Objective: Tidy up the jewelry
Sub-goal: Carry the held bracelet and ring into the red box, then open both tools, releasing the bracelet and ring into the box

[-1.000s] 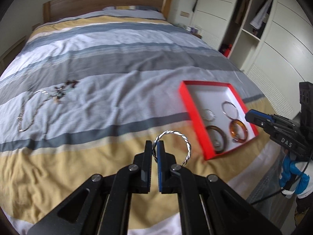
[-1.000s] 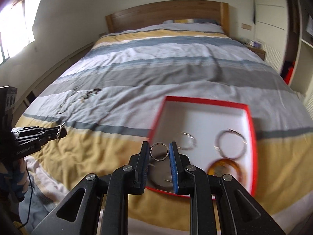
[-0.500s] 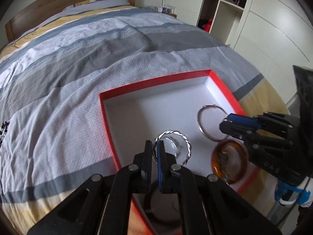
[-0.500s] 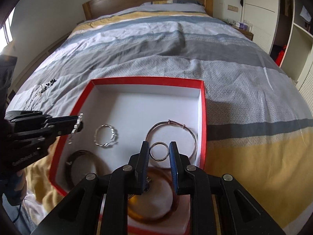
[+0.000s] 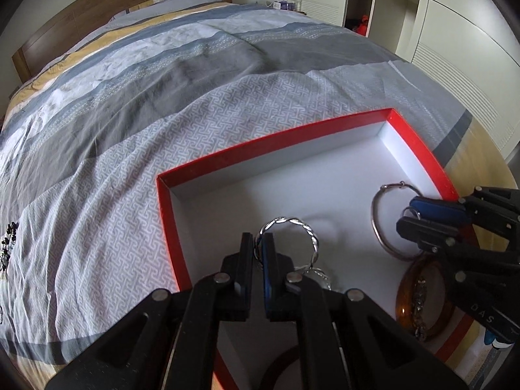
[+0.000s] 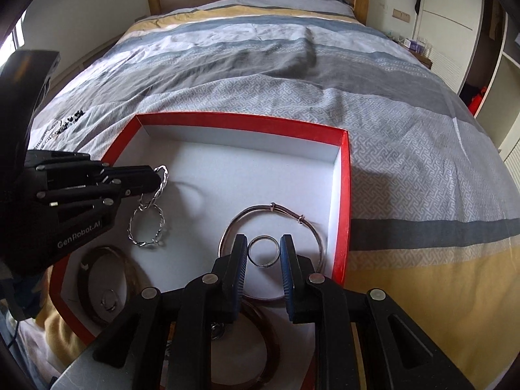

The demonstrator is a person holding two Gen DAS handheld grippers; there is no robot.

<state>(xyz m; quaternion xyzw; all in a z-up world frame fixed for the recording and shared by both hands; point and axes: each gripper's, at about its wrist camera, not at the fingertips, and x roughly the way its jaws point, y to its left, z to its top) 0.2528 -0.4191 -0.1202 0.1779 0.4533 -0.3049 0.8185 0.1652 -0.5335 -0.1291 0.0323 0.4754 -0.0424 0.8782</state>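
A red box (image 5: 276,139) with a white inside lies on the striped bed. My left gripper (image 5: 259,243) hangs low over its near left part, its jaws beginning to open, with a twisted silver bangle (image 5: 292,222) still pinched upright between the pads. In the right wrist view that bangle (image 6: 162,178) dangles from the left gripper (image 6: 159,175) above a second twisted bangle (image 6: 148,227) lying in the box (image 6: 240,118). My right gripper (image 6: 263,253) is shut on a small silver ring (image 6: 263,250) over a thin silver bangle (image 6: 269,209).
An amber bangle (image 5: 422,299) and a dark brown bangle (image 6: 107,286) with a tiny ring (image 6: 109,299) inside lie at the box's near end. Necklaces (image 6: 65,123) lie on the duvet to the left. White wardrobes (image 5: 455,32) stand right of the bed.
Both grippers have swung from over the duvet to above the box and sunk toward its floor, each carrying its piece. Between the last two frames they barely shift.
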